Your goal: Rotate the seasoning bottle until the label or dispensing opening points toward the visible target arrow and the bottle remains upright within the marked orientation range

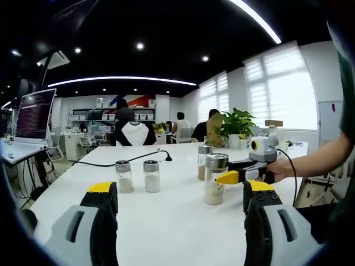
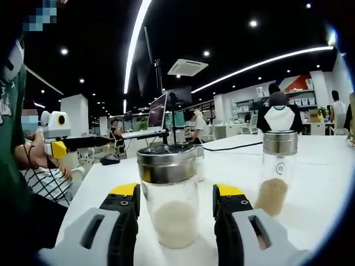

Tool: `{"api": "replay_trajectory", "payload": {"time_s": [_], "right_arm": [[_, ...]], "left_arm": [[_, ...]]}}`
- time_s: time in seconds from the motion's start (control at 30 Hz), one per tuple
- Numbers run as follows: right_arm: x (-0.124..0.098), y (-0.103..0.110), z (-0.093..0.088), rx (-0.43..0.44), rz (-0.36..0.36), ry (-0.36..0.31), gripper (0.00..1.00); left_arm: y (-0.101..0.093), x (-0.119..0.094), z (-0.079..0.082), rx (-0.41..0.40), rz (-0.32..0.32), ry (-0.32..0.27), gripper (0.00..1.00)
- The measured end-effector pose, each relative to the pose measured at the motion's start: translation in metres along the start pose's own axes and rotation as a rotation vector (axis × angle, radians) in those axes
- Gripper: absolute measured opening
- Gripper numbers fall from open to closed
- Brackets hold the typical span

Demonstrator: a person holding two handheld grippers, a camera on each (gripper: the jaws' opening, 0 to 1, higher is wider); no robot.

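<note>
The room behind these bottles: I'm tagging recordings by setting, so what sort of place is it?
Probably an open-plan office or lab: a long white table, a monitor full of text, people seated at desks, and storage shelves along the far wall.

Seasoning bottle (image 2: 170, 194) between open right tool (image 2: 175, 208) jaws.
</note>
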State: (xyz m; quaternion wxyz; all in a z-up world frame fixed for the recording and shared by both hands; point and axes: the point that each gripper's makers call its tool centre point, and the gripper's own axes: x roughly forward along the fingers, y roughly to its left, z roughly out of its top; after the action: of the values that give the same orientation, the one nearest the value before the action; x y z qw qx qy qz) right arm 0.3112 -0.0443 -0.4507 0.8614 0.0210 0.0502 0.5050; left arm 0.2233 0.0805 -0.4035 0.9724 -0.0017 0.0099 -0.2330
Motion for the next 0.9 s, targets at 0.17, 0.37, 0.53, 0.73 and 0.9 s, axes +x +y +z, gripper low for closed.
{"api": "replay_trajectory", "payload": {"time_s": [0.17, 0.37, 0.53, 0.73, 0.9], "right_arm": [[-0.003, 0.0, 0.002, -0.021, -0.083, -0.021, 0.56], [-0.004, -0.003, 0.008, -0.019, -0.207, -0.05, 0.58], [-0.002, -0.004, 0.009, -0.016, -0.353, -0.049, 0.58], [-0.007, -0.011, 0.01, 0.016, -0.503, -0.093, 0.58], [-0.004, -0.012, 0.012, -0.055, -0.579, -0.057, 0.57]], "left_arm": [[0.0, 0.0, -0.001, -0.001, -0.004, -0.001, 0.99], [-0.001, 0.002, -0.001, 0.002, -0.014, -0.005, 0.99], [-0.001, 0.001, -0.003, -0.003, -0.015, 0.0, 0.99], [-0.001, -0.001, -0.002, -0.011, -0.013, -0.011, 1.0], [0.0, -0.001, -0.002, -0.019, -0.011, -0.011, 1.0]]}}
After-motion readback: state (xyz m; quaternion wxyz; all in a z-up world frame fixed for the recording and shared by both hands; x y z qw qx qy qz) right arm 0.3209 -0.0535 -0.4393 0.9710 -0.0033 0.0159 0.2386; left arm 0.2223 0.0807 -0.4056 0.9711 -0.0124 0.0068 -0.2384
